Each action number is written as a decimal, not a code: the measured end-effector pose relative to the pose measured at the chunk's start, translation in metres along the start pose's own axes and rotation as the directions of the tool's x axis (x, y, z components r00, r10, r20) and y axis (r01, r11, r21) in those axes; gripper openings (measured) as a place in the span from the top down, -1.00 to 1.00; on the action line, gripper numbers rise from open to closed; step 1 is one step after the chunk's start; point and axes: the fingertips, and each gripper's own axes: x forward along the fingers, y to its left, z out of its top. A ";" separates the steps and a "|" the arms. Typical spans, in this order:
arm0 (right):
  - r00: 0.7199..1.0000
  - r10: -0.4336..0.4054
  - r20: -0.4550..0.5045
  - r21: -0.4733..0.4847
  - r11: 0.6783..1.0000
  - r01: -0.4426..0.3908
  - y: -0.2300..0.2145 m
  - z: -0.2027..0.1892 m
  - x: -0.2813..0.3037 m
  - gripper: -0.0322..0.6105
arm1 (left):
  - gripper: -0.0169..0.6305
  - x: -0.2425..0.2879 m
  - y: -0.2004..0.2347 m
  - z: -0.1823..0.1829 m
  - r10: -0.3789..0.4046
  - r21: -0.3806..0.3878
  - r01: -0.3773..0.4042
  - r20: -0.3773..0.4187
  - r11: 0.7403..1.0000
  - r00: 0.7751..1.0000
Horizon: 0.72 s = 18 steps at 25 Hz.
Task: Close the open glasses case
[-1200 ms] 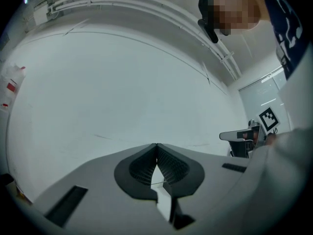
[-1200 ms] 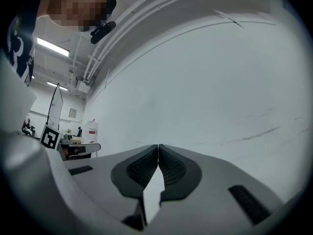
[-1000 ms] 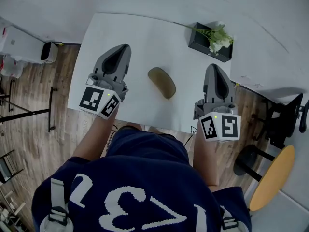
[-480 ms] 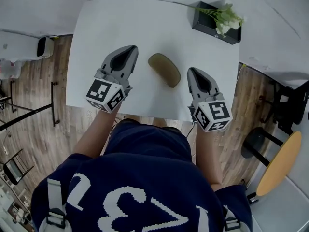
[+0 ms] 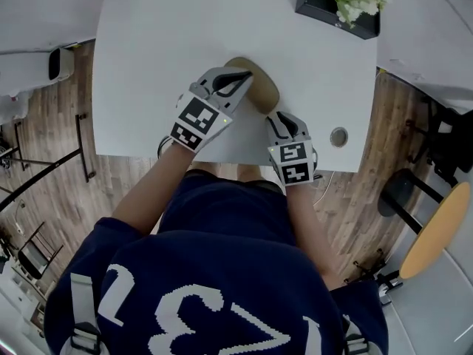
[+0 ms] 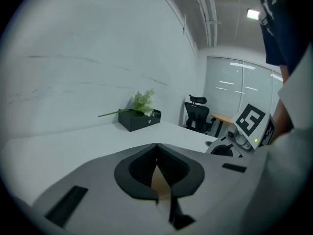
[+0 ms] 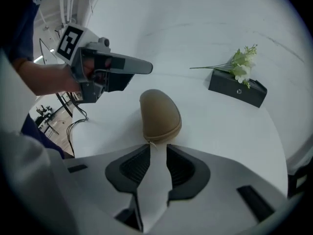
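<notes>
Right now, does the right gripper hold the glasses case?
No; the right gripper's jaws have just been opening and stand apart over bare table, the glasses case lying beyond their tips.

Txt: only big white digits on navy shirt point(image 5: 198, 305), upside down, partly cut off; "3" legible.

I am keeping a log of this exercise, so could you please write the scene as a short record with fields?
surface: white table
task object: tan oval glasses case, lid down on base; cannot tell if the zip is fully shut
left claw: shut, over the case; contact unclear
right claw: open, jaws have just been opening, nothing between them, case end just ahead
background: black rectangular box with white flowers
</notes>
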 end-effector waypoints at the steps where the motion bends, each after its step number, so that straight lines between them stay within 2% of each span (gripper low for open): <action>1: 1.000 -0.008 -0.007 0.007 1.000 0.008 0.000 -0.003 0.003 0.52 | 0.91 0.007 -0.004 -0.003 -0.010 0.023 0.010 -0.015 1.000 1.000; 4: 1.000 0.008 0.000 0.005 1.000 -0.008 0.006 -0.001 0.006 0.54 | 0.91 0.025 -0.012 -0.016 -0.010 0.094 0.018 -0.085 0.995 0.996; 7: 1.000 0.030 0.000 -0.022 0.999 -0.030 0.018 0.000 0.003 0.65 | 0.91 0.036 -0.016 -0.034 0.007 0.129 0.014 -0.162 0.992 0.987; 14: 1.000 0.016 -0.023 0.065 0.998 -0.014 0.014 0.000 0.010 0.64 | 0.91 0.034 -0.018 -0.036 0.041 0.169 -0.014 -0.154 0.985 0.987; 18: 0.999 0.038 0.006 0.059 0.998 -0.038 0.014 -0.001 0.009 0.81 | 0.91 0.034 -0.019 -0.036 0.062 0.190 -0.034 -0.146 0.981 0.987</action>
